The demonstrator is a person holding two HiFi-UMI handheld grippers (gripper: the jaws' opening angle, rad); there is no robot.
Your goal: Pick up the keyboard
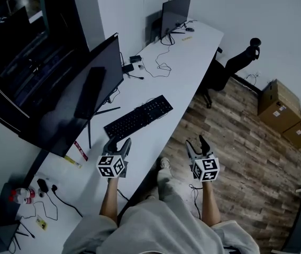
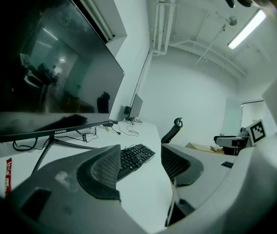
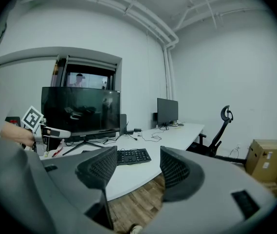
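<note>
One long white desk [image 1: 187, 57] carries two monitors, a large one [image 1: 76, 105] near the person and a smaller one [image 1: 175, 15] at the far end, with one black office chair [image 1: 229, 67] and at least two cardboard boxes [image 1: 280, 107] on the wood floor beside it. The single black keyboard [image 1: 138, 117] lies flat on the desk in front of the large monitor, untouched. Of the two grippers, the left gripper [image 1: 119, 143] hovers over the desk just short of the keyboard's near end and the right gripper [image 1: 196, 142] hangs over the floor off the desk's edge, both with jaws spread and nothing between them.
</note>
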